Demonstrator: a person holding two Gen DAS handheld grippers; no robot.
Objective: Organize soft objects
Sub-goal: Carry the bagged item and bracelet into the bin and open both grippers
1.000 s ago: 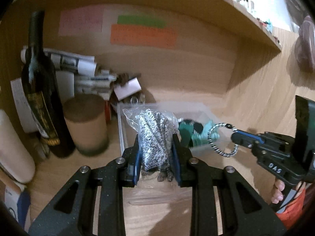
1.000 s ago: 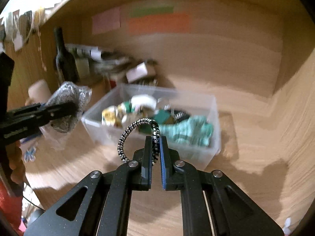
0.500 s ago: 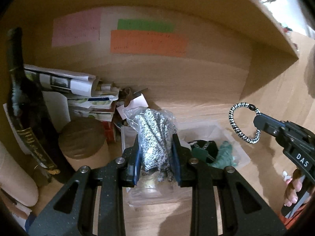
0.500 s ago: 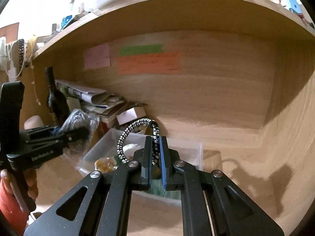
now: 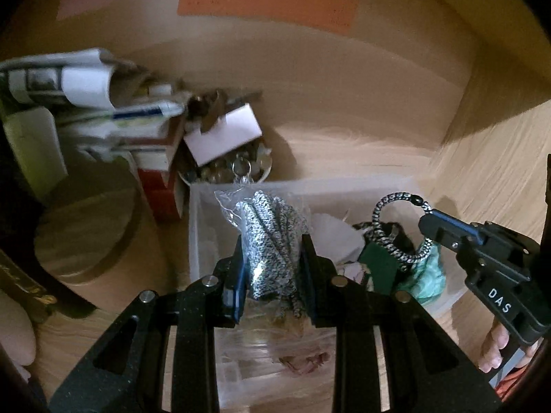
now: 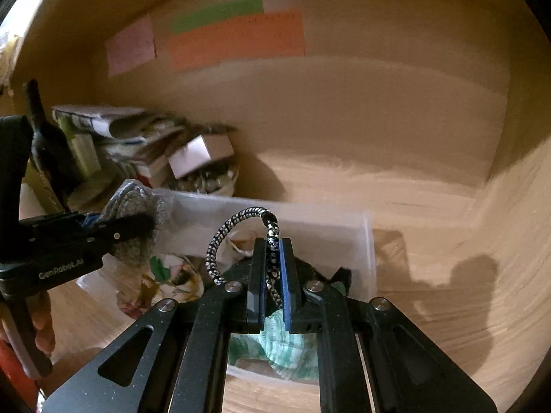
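My left gripper [image 5: 273, 241] is shut on a clear plastic bag of black-and-white cord [image 5: 272, 237] and holds it over the left part of a clear plastic bin [image 5: 196, 220]. My right gripper [image 6: 273, 251] is shut on a black-and-white cord loop [image 6: 220, 241] and holds it over the same bin [image 6: 365, 241]. The bin holds soft things, among them a teal cloth [image 5: 427, 275] [image 6: 286, 344] and a patterned fabric [image 6: 172, 275]. The right gripper [image 5: 430, 223] shows at the right of the left wrist view, the left gripper [image 6: 137, 223] at the left of the right wrist view.
The bin sits inside a wooden shelf nook with coloured notes [image 6: 234, 38] on the back wall. Left of the bin stand rolled papers and boxes [image 5: 86, 103], a small white box [image 5: 220, 134], a brown cylinder [image 5: 86, 234] and a dark bottle [image 6: 41, 137].
Both grippers have moved down and forward over the bin with their loads still held. The bin is closer and lower in both views.
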